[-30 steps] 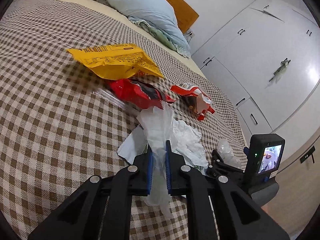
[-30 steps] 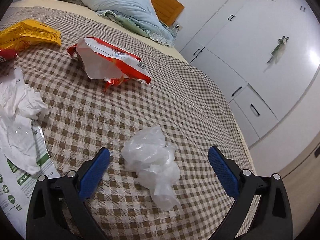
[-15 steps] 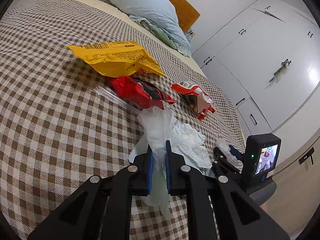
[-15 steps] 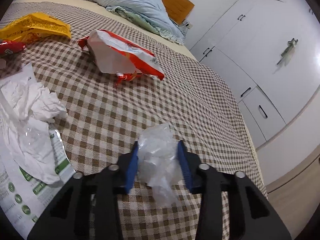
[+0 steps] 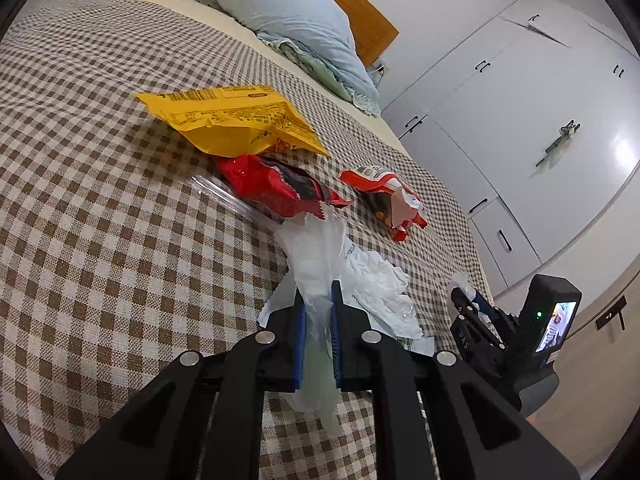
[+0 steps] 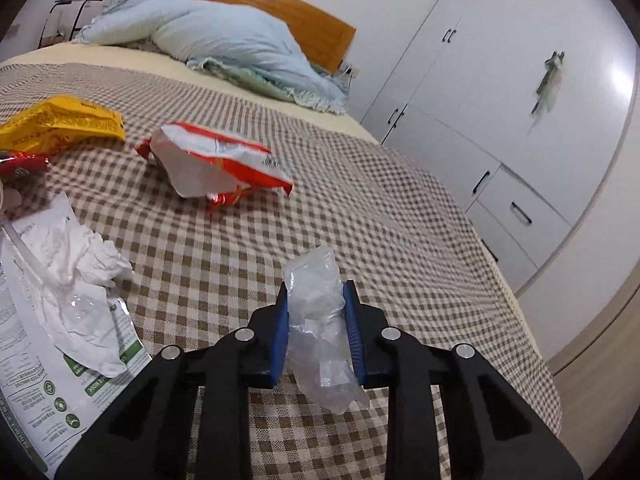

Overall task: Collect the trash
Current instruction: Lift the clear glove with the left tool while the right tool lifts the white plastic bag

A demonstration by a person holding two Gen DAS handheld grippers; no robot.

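Nearest in the left wrist view: left gripper (image 5: 318, 300) clamped on a thin white plastic bag (image 5: 320, 248), blue pads pinching it, loose end dangling below the jaws over the checked bedspread (image 5: 100, 240). Just right of that, a crumpled white tissue (image 5: 380, 284) lying on a printed paper sheet (image 5: 416, 344). Further right, the right gripper (image 5: 470, 300) poking in from the edge with a bit of clear plastic at its tip.

Right wrist view, same deal: right gripper (image 6: 316, 304) squeezed shut on a scrunched clear plastic wrapper (image 6: 316, 312), wrapper sticking out above the pads and hanging down below them, lifted off the bedspread (image 6: 360, 208). Tissue (image 6: 80, 256) and printed sheet (image 6: 48, 392) off to the near left.

Mid bed, going further out: red snack bag (image 5: 276, 188) sitting on a clear plastic lid (image 5: 224, 196), touching the top of the white bag. Red and white chip bag (image 5: 384, 196) to its right, lying open, apart from the rest. Behind the red one, a yellow snack bag (image 5: 236, 124) overlapping it a little.

Far end: light blue pillow (image 5: 288, 16) bunched against a wooden headboard (image 5: 352, 12). White wardrobe (image 5: 520, 120) along the right wall, something greenish hanging on one door.
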